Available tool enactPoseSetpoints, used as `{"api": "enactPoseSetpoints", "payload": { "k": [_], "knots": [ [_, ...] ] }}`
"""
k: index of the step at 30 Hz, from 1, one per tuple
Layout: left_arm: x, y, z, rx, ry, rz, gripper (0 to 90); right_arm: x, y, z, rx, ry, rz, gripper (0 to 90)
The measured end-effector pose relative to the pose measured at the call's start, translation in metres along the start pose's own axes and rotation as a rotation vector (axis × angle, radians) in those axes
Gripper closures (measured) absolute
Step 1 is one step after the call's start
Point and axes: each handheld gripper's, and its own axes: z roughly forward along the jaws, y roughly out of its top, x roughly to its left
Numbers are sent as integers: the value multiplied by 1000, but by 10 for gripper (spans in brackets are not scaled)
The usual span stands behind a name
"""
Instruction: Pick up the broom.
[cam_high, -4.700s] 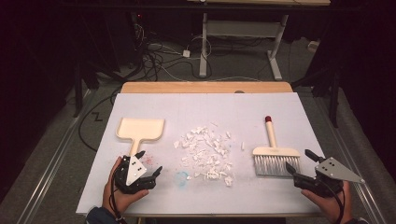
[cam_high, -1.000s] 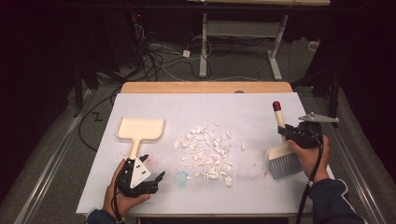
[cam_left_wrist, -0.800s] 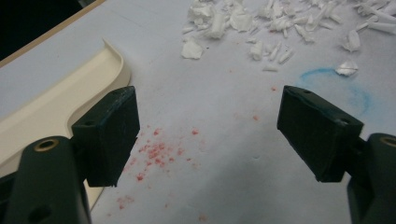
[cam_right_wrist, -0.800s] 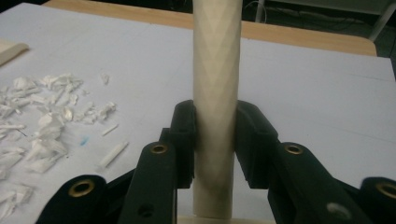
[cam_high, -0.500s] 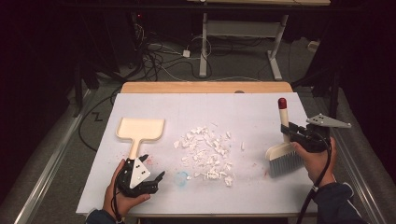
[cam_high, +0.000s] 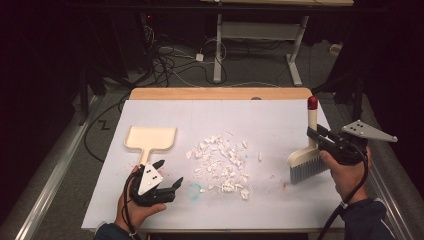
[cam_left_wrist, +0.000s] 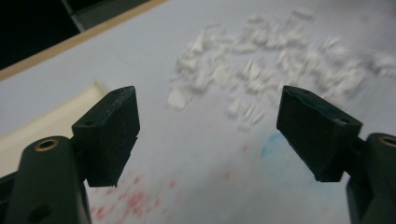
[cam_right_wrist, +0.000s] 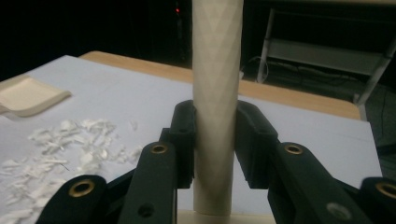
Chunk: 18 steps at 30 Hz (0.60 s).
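A hand brush (cam_high: 306, 161) with grey bristles, a cream handle (cam_right_wrist: 215, 93) and a red tip stands lifted and tilted at the table's right. My right gripper (cam_high: 315, 137) is shut on that handle, both jaws pressing its sides (cam_right_wrist: 214, 140). A pile of white scraps (cam_high: 220, 161) lies mid-table, also seen ahead of my left gripper (cam_left_wrist: 261, 60). A cream dustpan (cam_high: 149, 139) lies flat at the left, handle toward the person. My left gripper (cam_high: 169, 174) rests near the front edge, just below the dustpan handle, jaws wide open (cam_left_wrist: 208, 135) with nothing between them.
The white table sheet (cam_high: 270, 120) carries faint red and blue stains (cam_high: 192, 189) near the front. A wooden strip (cam_high: 220, 93) runs along the far edge. Beyond it are cables on the floor and a desk frame (cam_high: 260, 35).
My right gripper has raised the brush and tipped it more upright, the red tip now higher and farther back. The left gripper has stayed put.
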Motion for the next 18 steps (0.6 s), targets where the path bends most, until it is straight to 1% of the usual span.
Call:
{"api": "enactPoseSetpoints", "payload": {
  "k": [1, 2, 3, 4, 5, 6, 7, 8, 9, 10, 11, 12, 13, 14, 15, 16, 17, 18],
  "knots": [
    [-9, 18, 2, -33, -59, -20, 212, 3, 3, -3, -13, -1, -4, 716],
    [-14, 27, 4, -45, -95, -25, 208, 6, 5, -5, -19, 1, -9, 716],
    [-22, 38, 7, -61, -109, -17, 205, 9, 7, -6, -29, 6, -9, 715],
    [-22, 38, 7, -61, -109, -17, 213, 9, 7, -6, -29, 6, -9, 715],
    [-37, 59, 14, -91, -177, -5, 215, 17, 10, -9, -48, 12, -18, 715],
    [-37, 59, 14, -91, -177, -5, 214, 17, 10, -9, -48, 12, -18, 715],
    [-45, 70, 19, -99, -211, 3, 214, 26, 13, -10, -62, 25, -30, 716],
    [-54, 80, 24, -109, -238, 12, 215, 30, 13, -10, -67, 30, -38, 716],
    [-63, 88, 30, -118, -274, 19, 215, 34, 14, -10, -65, 40, -47, 716],
    [-80, 103, 44, -127, -339, 26, 215, 38, 15, -10, -69, 45, -50, 715],
    [-80, 103, 44, -127, -339, 26, 216, 42, 15, -10, -74, 49, -52, 715],
    [-95, 114, 58, -124, -369, 39, 219, 47, 15, -9, -72, 56, -51, 715],
    [-102, 119, 64, -127, -394, 32, 220, 50, 14, -8, -76, 64, -58, 715],
    [-108, 123, 69, -130, -404, 34, 221, 54, 14, -8, -77, 65, -55, 715],
    [-114, 127, 74, -138, -408, 36, 226, 57, 14, -7, -77, 70, -63, 715],
    [-114, 127, 74, -138, -408, 36, 230, 61, 14, -7, -79, 75, -69, 715],
    [-118, 130, 77, -143, -413, 34, 233, 64, 13, -6, -88, 73, -64, 715],
    [-122, 132, 81, -144, -423, 26, 233, 64, 13, -6, -88, 73, -64, 715]
  ]
}}
